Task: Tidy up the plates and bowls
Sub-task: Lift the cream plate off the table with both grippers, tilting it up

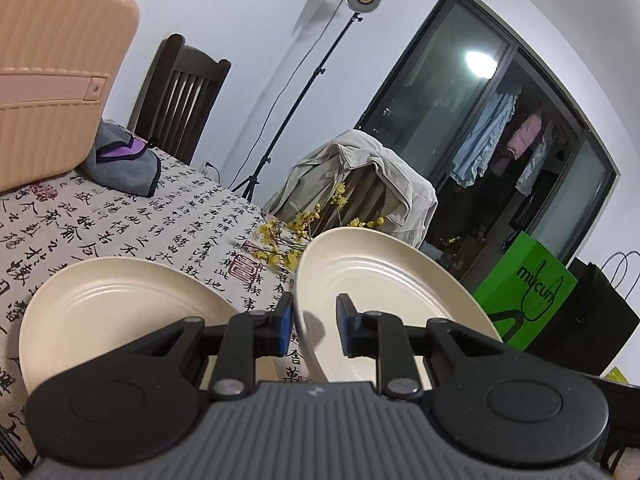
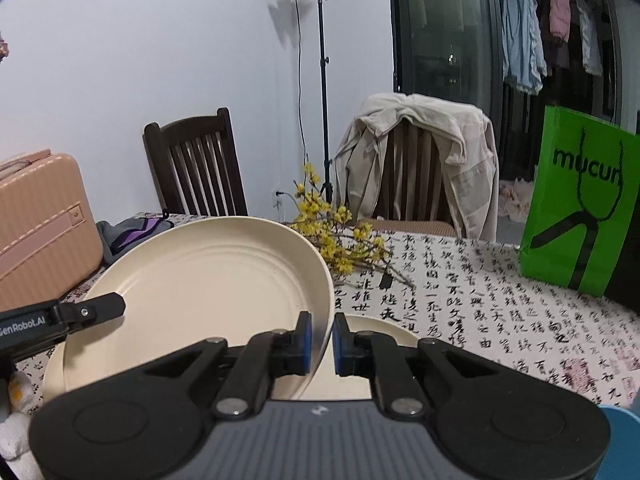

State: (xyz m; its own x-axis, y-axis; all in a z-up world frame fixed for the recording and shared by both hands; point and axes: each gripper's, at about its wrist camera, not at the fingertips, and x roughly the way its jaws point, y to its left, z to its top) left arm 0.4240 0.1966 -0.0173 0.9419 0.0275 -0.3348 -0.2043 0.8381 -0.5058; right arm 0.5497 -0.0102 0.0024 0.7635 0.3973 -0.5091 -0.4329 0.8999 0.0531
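The green paper bag (image 2: 580,204) at the far right of the bench carries a dark word that reads "mucun", with a rope-like line looped through the letters. The left tool (image 2: 60,320), seen from the right, bears white lettering, "GenRobot.AI", its first letter cut off. The cloth (image 2: 500,308) over the bench is printed all over with black Chinese brush writing and red seal stamps.

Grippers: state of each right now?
Left gripper: shut on the cream plate rim.
Right gripper: shut on the same plate's opposite rim.
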